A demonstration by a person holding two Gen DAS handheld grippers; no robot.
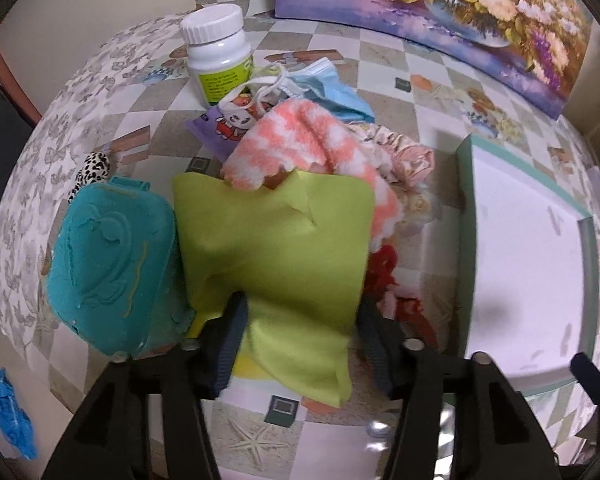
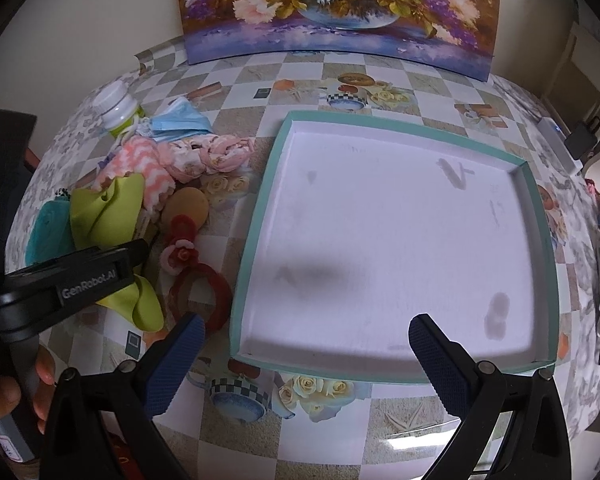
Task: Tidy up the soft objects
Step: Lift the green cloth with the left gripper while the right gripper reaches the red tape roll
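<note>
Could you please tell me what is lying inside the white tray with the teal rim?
Nothing lies inside the white tray: only grey smudges and a shadow mark its floor. The right tool's fingers hide small parts of the near edge.

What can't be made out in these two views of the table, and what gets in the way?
- Left wrist view: whether the left hand-held gripper presses the green cloth; the cloth drapes over the pads.
- Left wrist view: the brown thing under the pink-and-white sock; sock and cloth cover it.
- Left wrist view: the bottle label; too small.
- Right wrist view: the teal case; mostly hidden by cloth and gripper.
- Right wrist view: clutter beyond the tray; cut off.
</note>
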